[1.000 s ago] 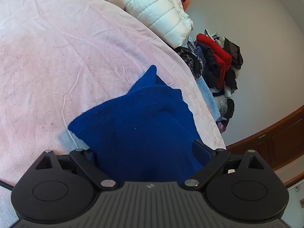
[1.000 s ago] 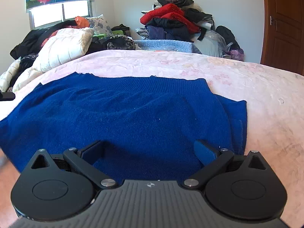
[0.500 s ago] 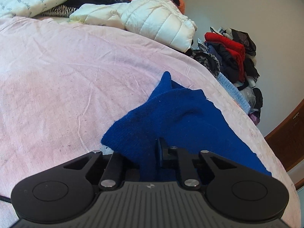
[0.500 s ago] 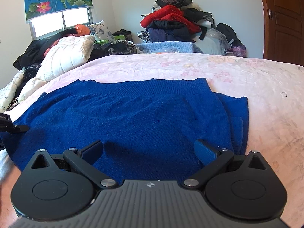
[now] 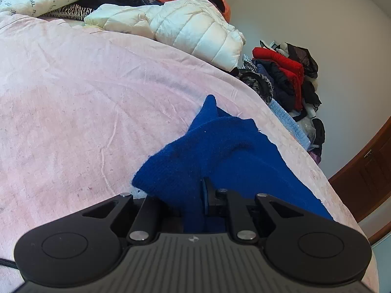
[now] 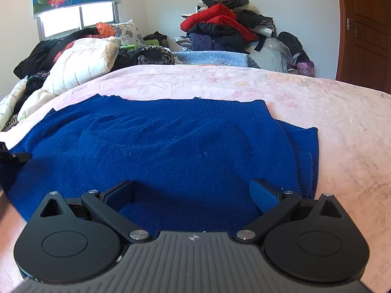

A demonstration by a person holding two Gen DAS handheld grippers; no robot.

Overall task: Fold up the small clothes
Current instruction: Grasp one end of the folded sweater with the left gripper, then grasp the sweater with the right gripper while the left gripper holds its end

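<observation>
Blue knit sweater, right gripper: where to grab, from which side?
Take the blue knit sweater at its near edge, between the open right gripper. Come in low from the near side: that edge lies flat on the pink bedsheet facing the jaws. The left gripper already pinches the opposite end.

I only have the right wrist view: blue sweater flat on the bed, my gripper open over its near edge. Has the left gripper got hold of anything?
Observer: Yes. The left gripper is shut on a bunched corner of the sweater.
Operator: Is that corner lifted?
Observer: It stands up in a ridge above the bed.
Operator: Anything beyond it on that side?
Observer: A white puffer jacket lies at the bed's far edge, apart from the sweater.
</observation>
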